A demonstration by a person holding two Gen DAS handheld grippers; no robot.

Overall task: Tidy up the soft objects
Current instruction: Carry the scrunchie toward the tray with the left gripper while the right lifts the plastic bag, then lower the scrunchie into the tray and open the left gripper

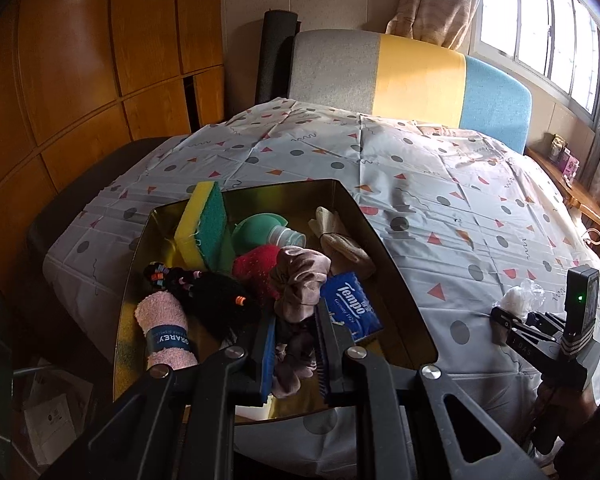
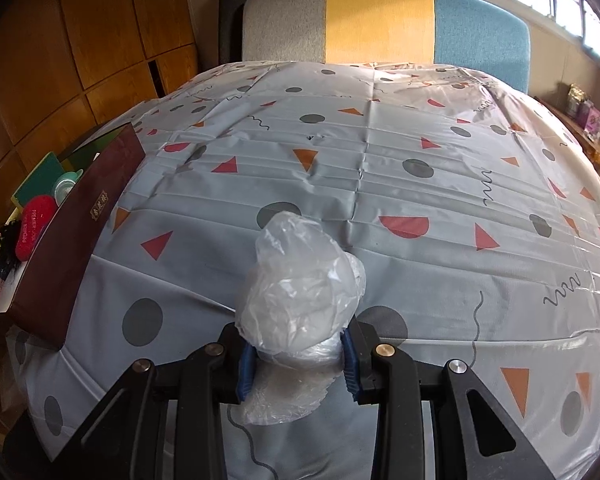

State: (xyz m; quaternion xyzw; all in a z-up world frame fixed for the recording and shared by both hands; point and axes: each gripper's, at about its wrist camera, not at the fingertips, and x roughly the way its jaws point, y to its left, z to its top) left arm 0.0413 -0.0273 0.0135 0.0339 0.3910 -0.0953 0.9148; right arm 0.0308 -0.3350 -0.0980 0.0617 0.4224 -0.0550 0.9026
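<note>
A dark tin box (image 1: 384, 248) with a gold inside stands on the patterned tablecloth; it also shows at the left of the right wrist view (image 2: 72, 236). In it lie a yellow-green sponge (image 1: 202, 224), a green bottle (image 1: 256, 232), a red sock (image 1: 256, 268), a pink towel roll (image 1: 166, 328), a black wig (image 1: 216, 300), beige cloth (image 1: 340, 240) and a blue Tempo tissue pack (image 1: 352, 306). My left gripper (image 1: 296, 354) is shut on a mauve scrunchie (image 1: 298, 280) over the box. My right gripper (image 2: 298, 364) is shut on a clear plastic bag (image 2: 304, 292) with something white inside.
A grey, yellow and blue chair back (image 1: 412, 76) stands behind the table. Wooden cabinets (image 1: 80, 60) fill the left. A window sill with small items (image 1: 564, 156) runs along the right. The tablecloth (image 2: 380, 160) is bare right of the box.
</note>
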